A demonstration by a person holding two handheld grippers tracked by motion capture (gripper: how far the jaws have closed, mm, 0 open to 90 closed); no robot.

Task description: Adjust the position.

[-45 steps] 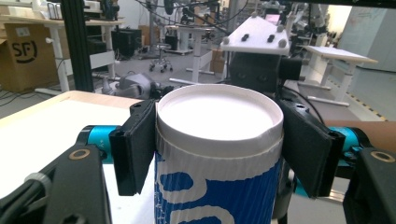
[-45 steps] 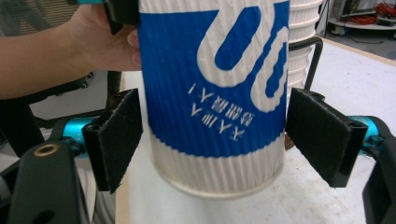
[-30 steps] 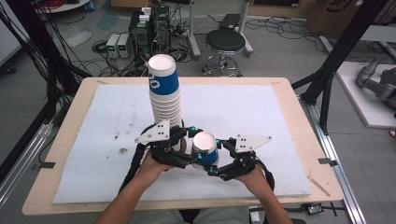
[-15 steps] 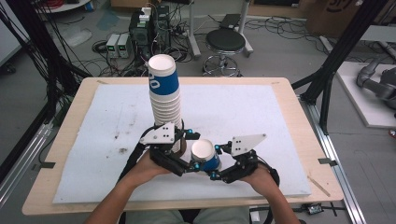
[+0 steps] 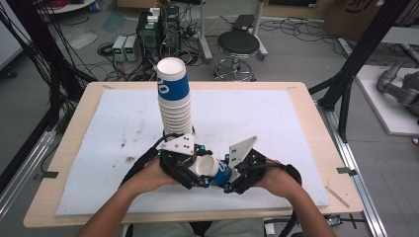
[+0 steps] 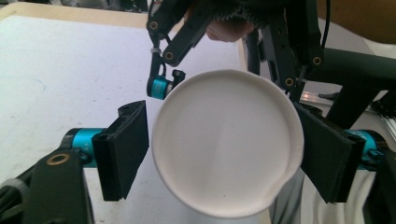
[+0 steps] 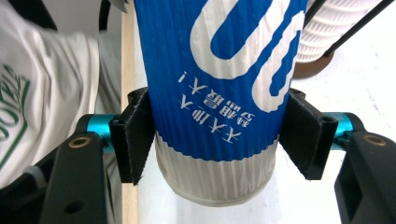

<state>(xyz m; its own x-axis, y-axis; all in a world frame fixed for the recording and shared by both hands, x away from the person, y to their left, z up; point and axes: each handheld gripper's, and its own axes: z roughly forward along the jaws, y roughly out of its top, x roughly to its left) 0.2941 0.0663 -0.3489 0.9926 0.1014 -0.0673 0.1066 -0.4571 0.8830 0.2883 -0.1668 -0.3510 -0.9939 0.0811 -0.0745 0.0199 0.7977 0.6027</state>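
The right claw (image 7: pixel 212 140) is clenched on a blue-and-white cup (image 7: pixel 215 93), its pads pressed to both sides of the ribbed wall near the base. The cup lies tilted, mouth toward the left claw (image 6: pixel 224 154), whose jaws have just been closing: one pad touches the rim while the other stands just off it, so the cup is not yet gripped there. Just beyond the left claw rises a tall cup stack (image 5: pixel 175 103). Both claws sit near the table's (image 5: pixel 306 113) near edge, with open white mat beyond and to both sides.
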